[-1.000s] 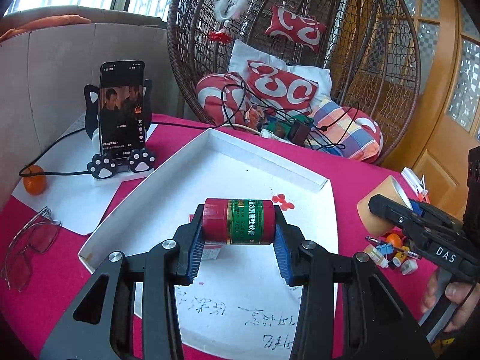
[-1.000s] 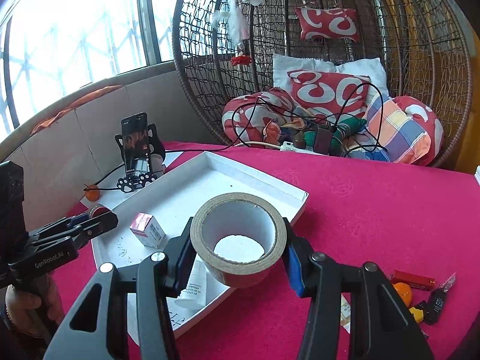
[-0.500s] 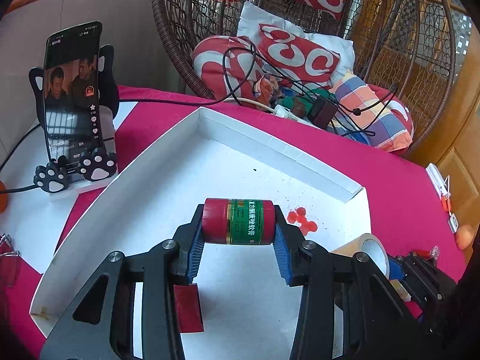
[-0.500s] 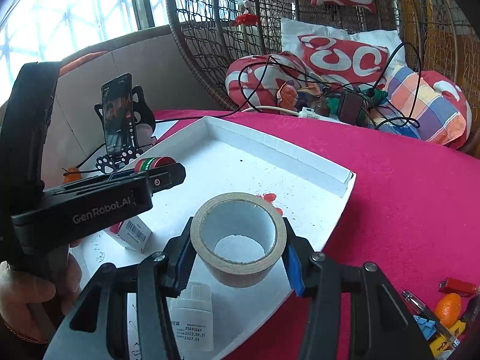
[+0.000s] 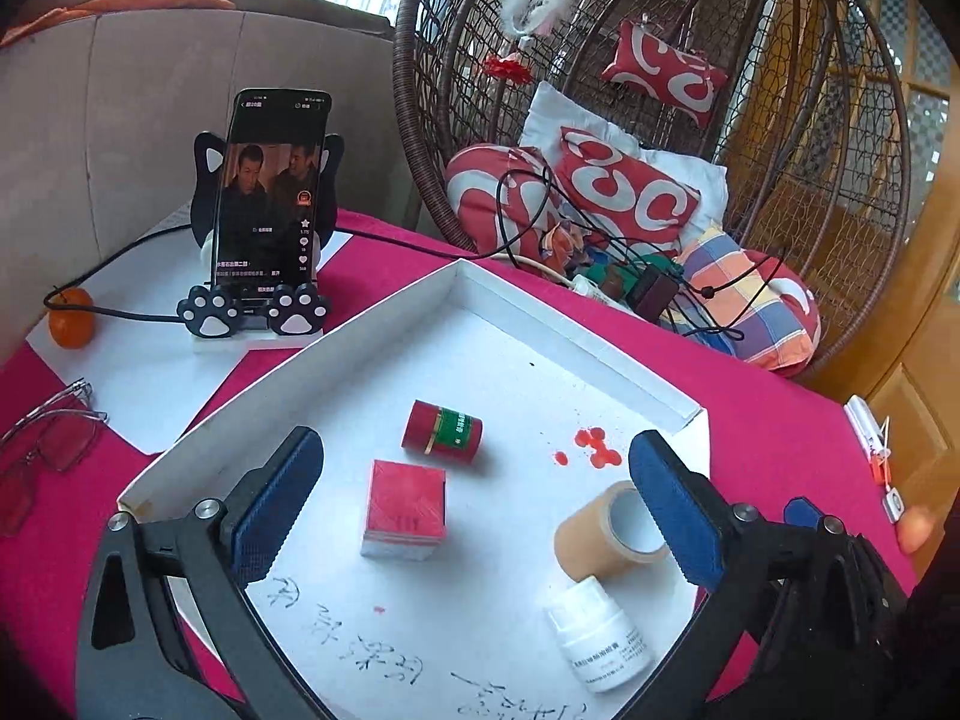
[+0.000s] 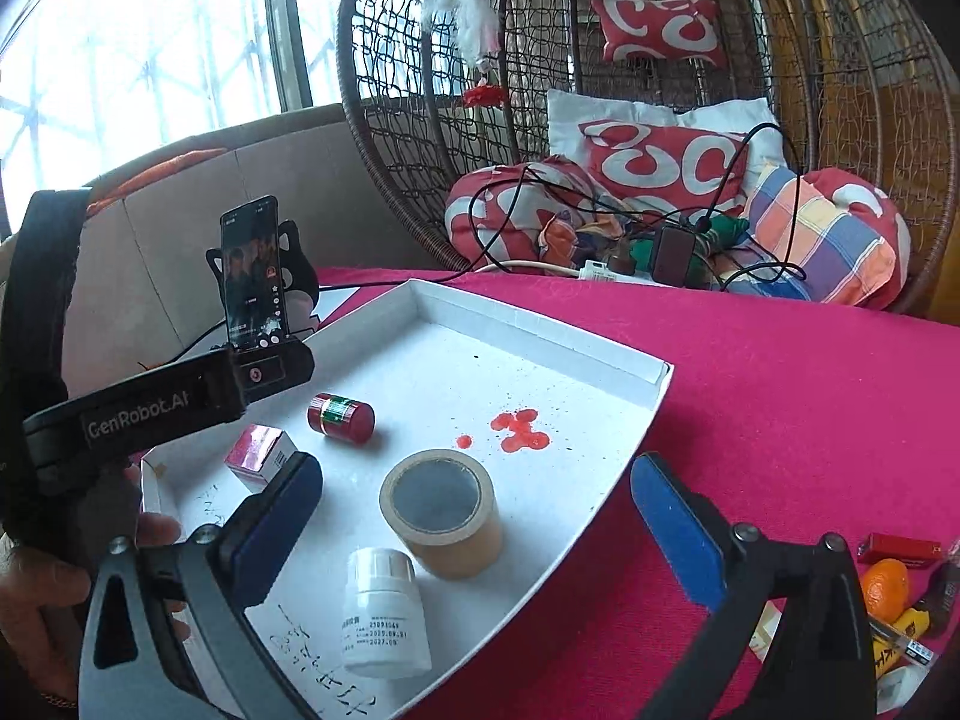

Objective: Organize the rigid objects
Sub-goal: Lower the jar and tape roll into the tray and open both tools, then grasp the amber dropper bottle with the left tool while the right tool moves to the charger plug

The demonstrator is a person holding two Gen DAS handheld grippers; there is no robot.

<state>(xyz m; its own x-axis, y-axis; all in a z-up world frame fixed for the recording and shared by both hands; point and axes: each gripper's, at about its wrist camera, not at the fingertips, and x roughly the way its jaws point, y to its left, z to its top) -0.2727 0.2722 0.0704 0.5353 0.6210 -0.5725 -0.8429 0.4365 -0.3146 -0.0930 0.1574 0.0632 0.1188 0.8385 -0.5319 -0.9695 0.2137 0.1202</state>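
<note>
Shallow white cardboard tray [image 5: 576,333] on magenta tablecloth [image 6: 780,390], handwritten characters inked on its floor, holds: red cylindrical tin with green label [image 5: 443,433] lying sideways; red-topped carton [image 5: 405,507]; brown tape roll [image 6: 443,511] upright; white plastic bottle [image 6: 384,612], printed dates. Left gripper [image 5: 474,510], lettered "GenRobot.AI", and right gripper [image 6: 474,519]: both spread apart, empty.

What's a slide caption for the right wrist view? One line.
Right tongs open over the white tray, which holds a tape roll, white bottle, red can and red box.

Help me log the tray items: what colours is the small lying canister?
Red with a green label band and thin gold edging, clearest in the left wrist view: canister.
</note>
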